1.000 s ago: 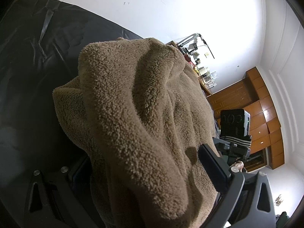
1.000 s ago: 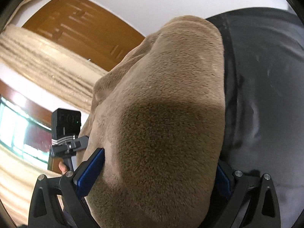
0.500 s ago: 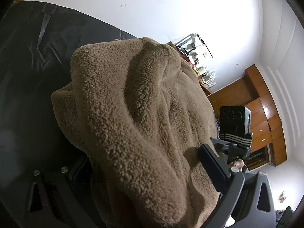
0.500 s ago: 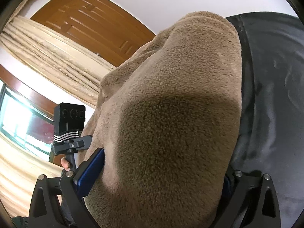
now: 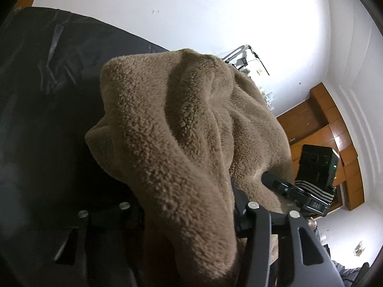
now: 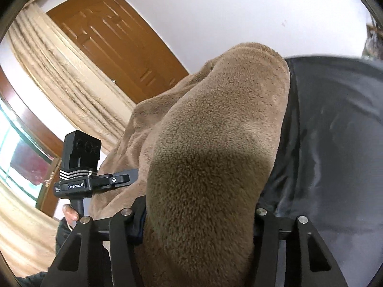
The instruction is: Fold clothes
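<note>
Both grippers, left gripper point(image 5: 189, 217) and right gripper point(image 6: 198, 212), just closed, clamping brown fleece point(image 5: 182, 124) bunched between jaws.

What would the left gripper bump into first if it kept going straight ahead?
Probably the brown fleece garment. The left gripper has just been closing with it between the jaws. Beyond lies the black surface.

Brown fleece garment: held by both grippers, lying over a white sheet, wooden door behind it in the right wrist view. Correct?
One thing is off: the surface under the brown fleece garment is a dark grey sheet, not white, as the right wrist view shows. The rest holds: the left gripper and right gripper have just been closing their jaws with fleece between them, and the brown wooden door stands behind.
</note>
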Available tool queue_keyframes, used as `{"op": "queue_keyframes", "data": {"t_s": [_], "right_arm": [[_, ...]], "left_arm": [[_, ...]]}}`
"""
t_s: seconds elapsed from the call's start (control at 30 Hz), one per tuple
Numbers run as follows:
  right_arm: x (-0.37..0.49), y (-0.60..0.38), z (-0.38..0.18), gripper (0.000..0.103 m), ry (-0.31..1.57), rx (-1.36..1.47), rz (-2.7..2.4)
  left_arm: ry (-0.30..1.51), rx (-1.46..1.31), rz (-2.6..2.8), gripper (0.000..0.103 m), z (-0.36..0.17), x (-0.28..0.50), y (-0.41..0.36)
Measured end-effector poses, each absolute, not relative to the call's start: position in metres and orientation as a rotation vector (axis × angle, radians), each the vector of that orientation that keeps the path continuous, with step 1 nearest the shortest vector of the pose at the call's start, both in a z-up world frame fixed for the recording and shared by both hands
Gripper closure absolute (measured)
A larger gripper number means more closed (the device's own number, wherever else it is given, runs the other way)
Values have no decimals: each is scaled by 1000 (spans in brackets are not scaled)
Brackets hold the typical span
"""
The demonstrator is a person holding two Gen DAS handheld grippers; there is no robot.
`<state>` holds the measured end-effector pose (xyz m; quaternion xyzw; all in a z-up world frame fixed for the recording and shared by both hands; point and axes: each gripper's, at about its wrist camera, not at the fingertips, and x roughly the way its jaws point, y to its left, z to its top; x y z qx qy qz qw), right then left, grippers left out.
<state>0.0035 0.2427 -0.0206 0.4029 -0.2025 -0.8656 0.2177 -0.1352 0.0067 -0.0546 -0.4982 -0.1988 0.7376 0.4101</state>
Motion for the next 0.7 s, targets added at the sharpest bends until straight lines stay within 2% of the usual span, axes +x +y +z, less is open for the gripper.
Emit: {"op": "queue_keyframes", "data": {"t_s": [0.13, 0.33, 0.7], "right_arm": [[27, 253, -3, 46, -554, 1070, -2453], [81, 288, 16, 46, -548, 1008, -2569], [186, 437, 28, 46, -757, 890, -2803]], "left_arm": [[-447, -1226, 1841, 47, -36, -114, 26], [-272, -1196, 1823, 47, -6, -71, 110], [-90, -1195, 1662, 47, 31, -20, 304]]}}
